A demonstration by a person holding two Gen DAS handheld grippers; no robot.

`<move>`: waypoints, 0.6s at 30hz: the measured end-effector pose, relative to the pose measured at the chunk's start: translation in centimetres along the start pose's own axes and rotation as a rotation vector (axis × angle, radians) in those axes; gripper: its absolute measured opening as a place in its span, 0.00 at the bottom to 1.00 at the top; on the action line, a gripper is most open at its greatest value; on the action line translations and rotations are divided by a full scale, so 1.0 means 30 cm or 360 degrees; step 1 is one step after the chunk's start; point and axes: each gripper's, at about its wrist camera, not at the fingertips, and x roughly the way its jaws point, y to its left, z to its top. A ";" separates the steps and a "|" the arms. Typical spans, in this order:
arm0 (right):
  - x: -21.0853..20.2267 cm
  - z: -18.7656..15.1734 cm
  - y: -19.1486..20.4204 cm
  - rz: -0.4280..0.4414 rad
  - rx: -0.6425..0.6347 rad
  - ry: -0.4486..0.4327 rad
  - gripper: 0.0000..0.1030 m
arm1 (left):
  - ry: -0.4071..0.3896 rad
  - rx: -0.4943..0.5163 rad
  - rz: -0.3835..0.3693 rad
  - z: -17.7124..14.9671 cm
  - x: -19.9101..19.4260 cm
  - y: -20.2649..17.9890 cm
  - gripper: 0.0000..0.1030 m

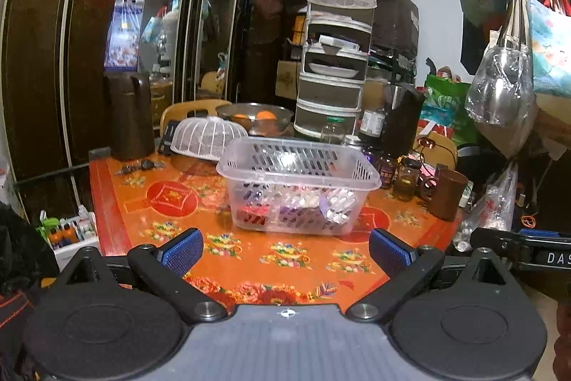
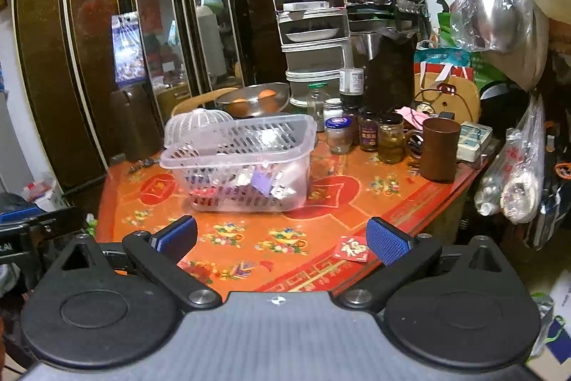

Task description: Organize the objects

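Note:
A clear slotted plastic basket (image 1: pixel 299 166) (image 2: pixel 242 149) stands in the middle of the orange patterned table (image 1: pixel 249 252) (image 2: pixel 321 238), holding several blister packs and small packets. My left gripper (image 1: pixel 285 250) hovers open above the table's near edge, short of the basket, nothing between its blue pads. My right gripper (image 2: pixel 282 238) is open too, over the near right part of the table and empty. A small red paper card (image 2: pixel 351 249) lies on the table just left of the right fingertip. Small jars (image 2: pixel 367 134) (image 1: pixel 407 177) and a brown mug (image 2: pixel 439 149) (image 1: pixel 448 193) stand to the right of the basket.
Behind the basket sit a white mesh food cover (image 1: pixel 208 138), a steel bowl with oranges (image 1: pixel 255 118), a tiered mesh food cabinet (image 1: pixel 335 59) and a dark kettle (image 1: pixel 126 116). Bags hang at the right (image 1: pixel 503 84). A mirrored wardrobe (image 2: pixel 107 41) lines the left.

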 end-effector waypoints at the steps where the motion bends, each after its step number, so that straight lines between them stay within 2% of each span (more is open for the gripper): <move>1: 0.000 -0.002 0.003 -0.0009 -0.0007 0.0004 1.00 | 0.0005 -0.0003 0.0006 -0.001 0.002 0.005 0.98; 8: -0.019 -0.023 0.026 -0.0011 -0.0051 0.0008 1.00 | -0.0021 0.0013 0.0007 0.003 -0.025 0.000 0.98; 18: -0.035 -0.022 0.011 -0.0004 -0.0011 -0.0017 1.00 | -0.0018 0.0065 0.0010 0.005 -0.027 -0.040 0.98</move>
